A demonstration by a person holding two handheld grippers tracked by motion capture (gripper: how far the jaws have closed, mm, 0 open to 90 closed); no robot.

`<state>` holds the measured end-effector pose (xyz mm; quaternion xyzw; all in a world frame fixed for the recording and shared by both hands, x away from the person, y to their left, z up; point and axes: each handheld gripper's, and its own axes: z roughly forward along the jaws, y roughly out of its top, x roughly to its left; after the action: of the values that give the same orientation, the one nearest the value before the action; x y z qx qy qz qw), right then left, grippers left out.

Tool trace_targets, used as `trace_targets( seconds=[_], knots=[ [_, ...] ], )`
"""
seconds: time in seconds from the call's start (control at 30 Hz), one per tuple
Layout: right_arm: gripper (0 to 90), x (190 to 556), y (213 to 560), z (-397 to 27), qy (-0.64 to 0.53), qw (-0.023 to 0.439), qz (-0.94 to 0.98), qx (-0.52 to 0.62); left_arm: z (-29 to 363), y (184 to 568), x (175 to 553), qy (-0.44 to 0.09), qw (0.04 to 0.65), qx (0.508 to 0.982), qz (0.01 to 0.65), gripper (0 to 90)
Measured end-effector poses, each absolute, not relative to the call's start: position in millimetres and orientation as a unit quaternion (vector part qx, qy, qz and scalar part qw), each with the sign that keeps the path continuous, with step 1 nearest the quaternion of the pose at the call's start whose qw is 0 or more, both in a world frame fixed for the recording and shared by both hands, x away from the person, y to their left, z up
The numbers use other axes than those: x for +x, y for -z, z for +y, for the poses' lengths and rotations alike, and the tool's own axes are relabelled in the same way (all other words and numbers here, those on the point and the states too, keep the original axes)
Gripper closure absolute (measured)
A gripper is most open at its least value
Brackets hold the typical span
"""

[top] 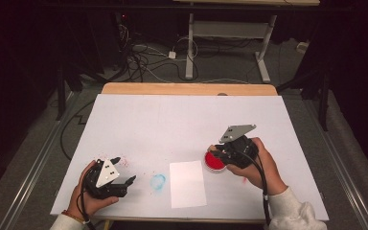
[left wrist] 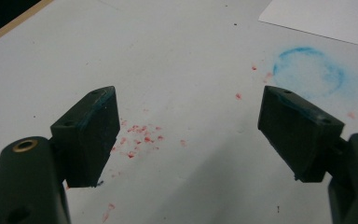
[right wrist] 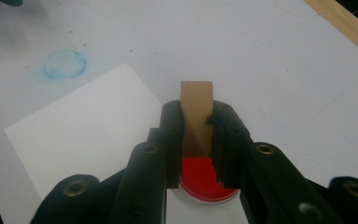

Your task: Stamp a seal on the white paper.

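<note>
High view: white paper sheet between blue ring stain and red ink pad.

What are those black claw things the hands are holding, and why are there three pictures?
A person holds a grabbing tool in each hand. One picture looks down from above; the other two come from small cameras on the tools. The right gripper pinches a wooden stamp over a red ink pad. The left gripper is open and holds nothing. On the white table lie a sheet of paper, a blue ring stain and red specks.
</note>
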<state>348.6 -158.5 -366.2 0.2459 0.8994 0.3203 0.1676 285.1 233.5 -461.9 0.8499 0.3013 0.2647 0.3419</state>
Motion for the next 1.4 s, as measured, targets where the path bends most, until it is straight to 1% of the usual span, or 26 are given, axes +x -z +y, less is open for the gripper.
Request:
trace_targets(
  seconds=[0.9, 1.4],
  knots=[
    [75.9, 321.2, 397.0, -114.5, -0.296, 0.126, 0.929, 0.182, 227.9, 462.0, 289.6, -0.260, 0.344, 0.853, 0.293, 19.8],
    [76.0, 317.8, 423.0, -96.8, -0.269, 0.106, 0.944, 0.162, 227.0, 462.0, 289.8, -0.261, 0.340, 0.854, 0.294, 19.8]
  ],
)
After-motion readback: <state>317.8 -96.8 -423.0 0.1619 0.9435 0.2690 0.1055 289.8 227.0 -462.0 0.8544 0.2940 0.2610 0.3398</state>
